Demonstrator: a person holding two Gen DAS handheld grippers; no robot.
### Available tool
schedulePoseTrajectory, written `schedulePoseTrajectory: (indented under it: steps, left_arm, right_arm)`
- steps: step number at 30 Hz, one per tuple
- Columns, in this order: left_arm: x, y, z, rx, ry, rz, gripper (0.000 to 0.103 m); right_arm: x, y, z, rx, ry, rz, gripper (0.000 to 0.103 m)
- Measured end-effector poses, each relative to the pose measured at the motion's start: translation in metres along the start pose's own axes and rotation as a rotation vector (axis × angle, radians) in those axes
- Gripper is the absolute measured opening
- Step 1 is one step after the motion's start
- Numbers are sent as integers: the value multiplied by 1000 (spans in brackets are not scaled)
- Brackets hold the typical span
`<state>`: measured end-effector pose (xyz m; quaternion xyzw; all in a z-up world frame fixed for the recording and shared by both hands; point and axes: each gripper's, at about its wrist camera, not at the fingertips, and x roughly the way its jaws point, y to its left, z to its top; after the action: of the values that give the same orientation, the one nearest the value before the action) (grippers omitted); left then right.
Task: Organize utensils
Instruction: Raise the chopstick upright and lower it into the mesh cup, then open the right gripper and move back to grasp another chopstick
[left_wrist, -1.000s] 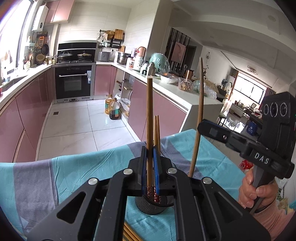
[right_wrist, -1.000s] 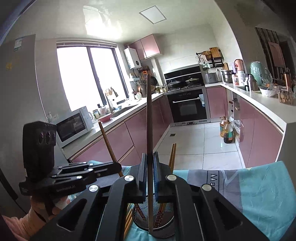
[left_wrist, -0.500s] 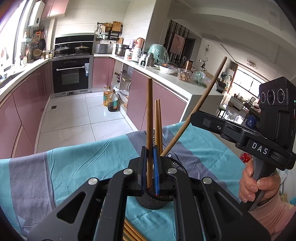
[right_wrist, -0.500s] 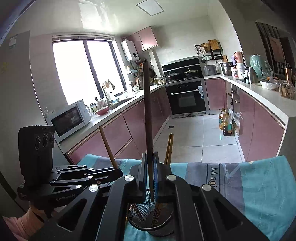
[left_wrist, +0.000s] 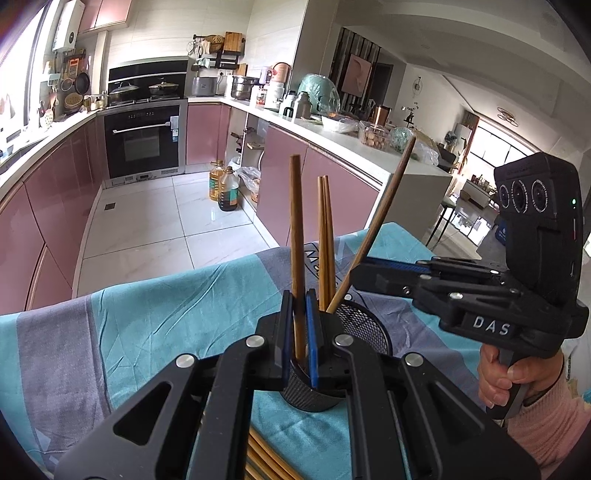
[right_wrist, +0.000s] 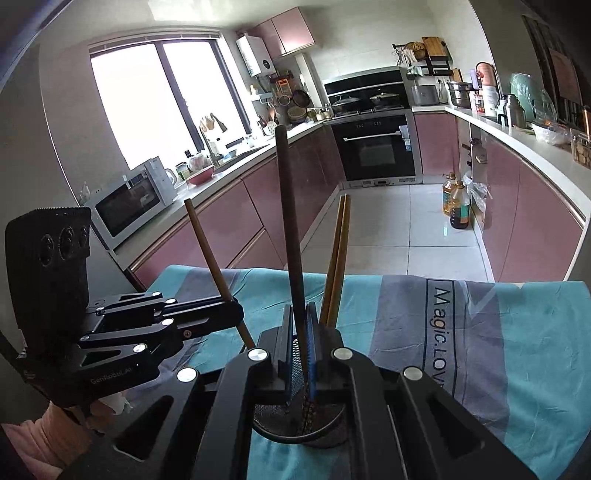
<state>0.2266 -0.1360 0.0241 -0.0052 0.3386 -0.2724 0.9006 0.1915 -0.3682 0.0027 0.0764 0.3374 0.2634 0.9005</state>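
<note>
A black mesh utensil holder (left_wrist: 354, 332) (right_wrist: 299, 432) stands on the blue and grey cloth (left_wrist: 155, 317). Two wooden chopsticks (left_wrist: 325, 236) (right_wrist: 338, 254) stand in it. My left gripper (left_wrist: 300, 332) has its jaws slightly apart around a wooden chopstick (left_wrist: 296, 236) whose lower end is in the holder. My right gripper (right_wrist: 300, 354) has its jaws slightly apart around a dark chopstick (right_wrist: 290, 221), which leans in the holder; it shows in the left wrist view (left_wrist: 376, 221). Several more chopsticks (left_wrist: 266, 458) lie on the cloth under my left gripper.
The cloth-covered table (right_wrist: 498, 332) ends at its far edge above a tiled kitchen floor (left_wrist: 147, 221). Pink cabinets, an oven (left_wrist: 142, 140) and a cluttered counter (left_wrist: 351, 125) stand beyond. Oil bottles (left_wrist: 225, 188) stand on the floor.
Both chopsticks have gone down into the holder. The right one has tilted from upright to leaning. Both grippers' jaws have opened a little and the chopsticks sit loose between them.
</note>
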Motion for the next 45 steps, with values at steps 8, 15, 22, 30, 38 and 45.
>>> schedulePoseTrajectory:
  steps: [8, 15, 22, 30, 38, 45]
  left_arm:
    - [4, 5, -1, -12, 0, -2, 8]
    - [3, 7, -4, -2, -6, -3, 8]
    - [5, 8, -4, -3, -4, 14, 9]
    - [-14, -2, -8, 57, -92, 60, 43]
    - [-39, 9, -33, 20, -114, 142, 51]
    - [-38, 35, -91, -29, 22, 206, 49]
  right_arm:
    - [-10, 6, 3, -5, -27, 19, 5]
    - [-39, 16, 2, -44, -36, 58, 5]
    - [-40, 13, 2, -36, -34, 47, 7]
    - [-28, 10, -25, -16, -10, 72, 25]
    - [-29, 28, -54, -54, 18, 133, 26]
    - [4, 46, -97, -65, 147, 161, 29]
